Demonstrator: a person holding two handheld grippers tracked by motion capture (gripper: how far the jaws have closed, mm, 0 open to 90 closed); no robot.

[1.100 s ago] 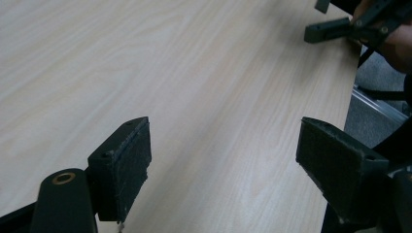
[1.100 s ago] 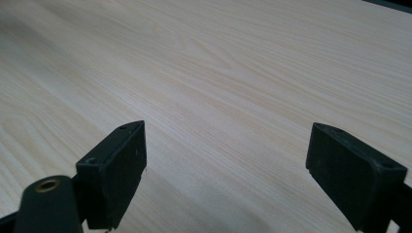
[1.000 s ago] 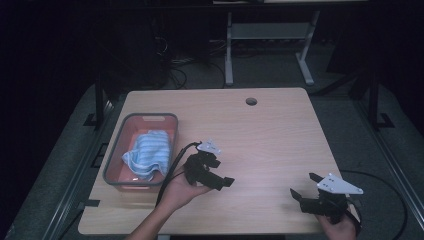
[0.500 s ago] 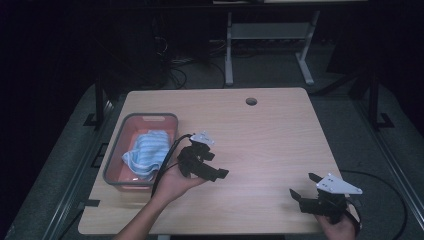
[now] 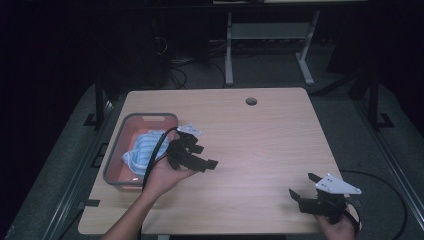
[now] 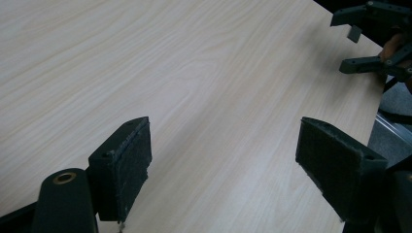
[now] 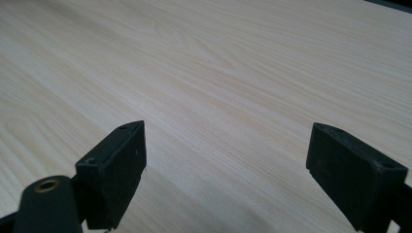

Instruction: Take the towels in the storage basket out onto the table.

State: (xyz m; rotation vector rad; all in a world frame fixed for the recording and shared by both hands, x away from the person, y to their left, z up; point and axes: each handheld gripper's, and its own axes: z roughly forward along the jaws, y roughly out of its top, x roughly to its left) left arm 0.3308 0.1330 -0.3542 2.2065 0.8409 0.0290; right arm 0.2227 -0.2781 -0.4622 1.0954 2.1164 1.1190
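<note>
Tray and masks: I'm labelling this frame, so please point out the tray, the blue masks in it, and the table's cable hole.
tray (image 5: pixel 150 118), high view, far rim.
blue masks (image 5: pixel 142 150), high view, middle of the pile.
cable hole (image 5: pixel 251 101), high view, its centre.

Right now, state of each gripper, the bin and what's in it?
left gripper: open, empty, over the table beside the bin.
right gripper: open, empty, at the table's near right corner.
pink bin: upright on the table, holding the masks.
blue face masks: loose heap inside the bin.
</note>
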